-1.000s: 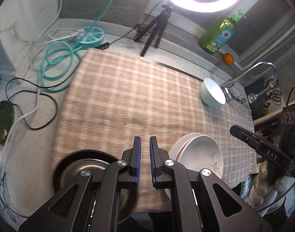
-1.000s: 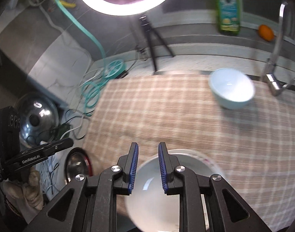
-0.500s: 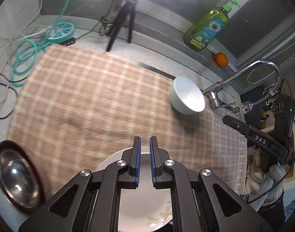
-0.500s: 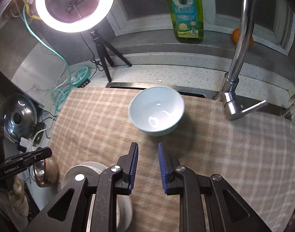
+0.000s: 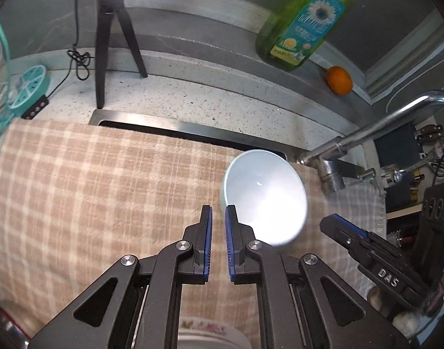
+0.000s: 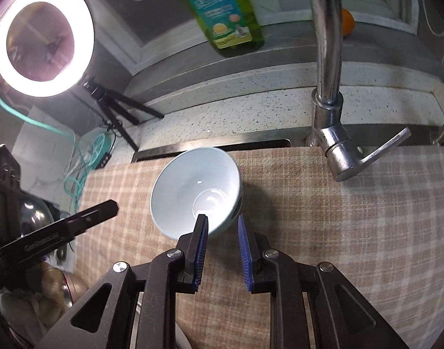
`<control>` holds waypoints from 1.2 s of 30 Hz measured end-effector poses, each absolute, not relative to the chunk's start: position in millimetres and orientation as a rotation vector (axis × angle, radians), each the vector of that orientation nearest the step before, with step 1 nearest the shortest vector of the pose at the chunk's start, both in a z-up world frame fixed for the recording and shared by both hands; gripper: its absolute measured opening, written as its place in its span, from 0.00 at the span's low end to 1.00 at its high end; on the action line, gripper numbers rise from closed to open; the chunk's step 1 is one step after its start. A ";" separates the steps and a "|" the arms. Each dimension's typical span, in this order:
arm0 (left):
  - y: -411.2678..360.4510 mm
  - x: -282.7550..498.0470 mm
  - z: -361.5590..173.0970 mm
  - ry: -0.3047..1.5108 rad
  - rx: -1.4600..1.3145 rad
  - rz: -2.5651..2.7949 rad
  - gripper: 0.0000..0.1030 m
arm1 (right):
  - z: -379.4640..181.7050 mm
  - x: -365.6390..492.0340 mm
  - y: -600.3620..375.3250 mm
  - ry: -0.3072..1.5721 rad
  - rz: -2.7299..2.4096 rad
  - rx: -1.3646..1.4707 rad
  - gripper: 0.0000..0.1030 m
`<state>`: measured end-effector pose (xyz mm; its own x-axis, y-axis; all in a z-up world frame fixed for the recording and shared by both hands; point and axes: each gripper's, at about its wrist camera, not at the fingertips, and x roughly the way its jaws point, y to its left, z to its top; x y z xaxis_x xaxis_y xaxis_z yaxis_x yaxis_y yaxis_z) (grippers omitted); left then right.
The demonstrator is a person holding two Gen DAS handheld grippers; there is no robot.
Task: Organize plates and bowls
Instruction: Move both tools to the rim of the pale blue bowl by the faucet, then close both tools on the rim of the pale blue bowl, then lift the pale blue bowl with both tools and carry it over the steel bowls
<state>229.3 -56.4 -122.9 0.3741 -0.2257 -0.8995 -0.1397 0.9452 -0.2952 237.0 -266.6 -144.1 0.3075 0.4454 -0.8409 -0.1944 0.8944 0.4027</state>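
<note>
While you are holding both tools low over the checked cloth [image 6: 352,218], your right gripper [image 6: 222,229] is sitting with its jaws apart, straddling the near rim of the pale blue bowl [image 6: 190,186]: one blue pad is lying over the inside of the bowl and the other is hanging outside the wall, and neither is clearly pressing on it. Your left gripper [image 5: 218,232] is hovering just left of the same bowl [image 5: 265,195] with its jaws drawn close together, a narrow slit between the pads and nothing in it. Close beneath that left tool, the flowered rim of a white plate [image 5: 210,328] is peeking out at the near edge of the cloth. The bowl is resting on the cloth toward its far edge, mouth facing up and tipped slightly toward you; being round, it is showing no long axis, only the opening pointing upward. Just beyond it the steel edge of the sink [image 6: 251,142] is showing, with the faucet [image 6: 326,87] rising to its right. Further back, a tripod [image 5: 111,43] is standing on the speckled counter, and a green soap bottle [image 5: 303,20] and an orange [image 5: 339,80] are sitting on the ledge behind.
</note>
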 end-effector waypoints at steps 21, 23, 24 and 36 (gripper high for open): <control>-73.7 281.7 -151.7 1.255 -0.256 -0.113 0.07 | -171.3 261.6 -259.6 1.229 0.339 0.301 0.18; -74.4 282.5 -153.5 1.257 -0.253 -0.114 0.07 | -173.2 262.8 -260.1 1.233 0.339 0.297 0.18; -74.6 282.7 -154.9 1.260 -0.255 -0.116 0.07 | -174.2 263.2 -259.9 1.237 0.340 0.298 0.16; -78.0 283.7 -160.0 1.261 -0.253 -0.108 0.05 | -176.5 264.3 -254.9 1.249 0.353 0.294 0.08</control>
<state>283.7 -78.0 -160.0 0.3047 -0.2190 -0.9269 -0.0586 0.9671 -0.2477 264.3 -254.9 -176.5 0.2745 0.4158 -0.8671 -0.1000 0.9091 0.4043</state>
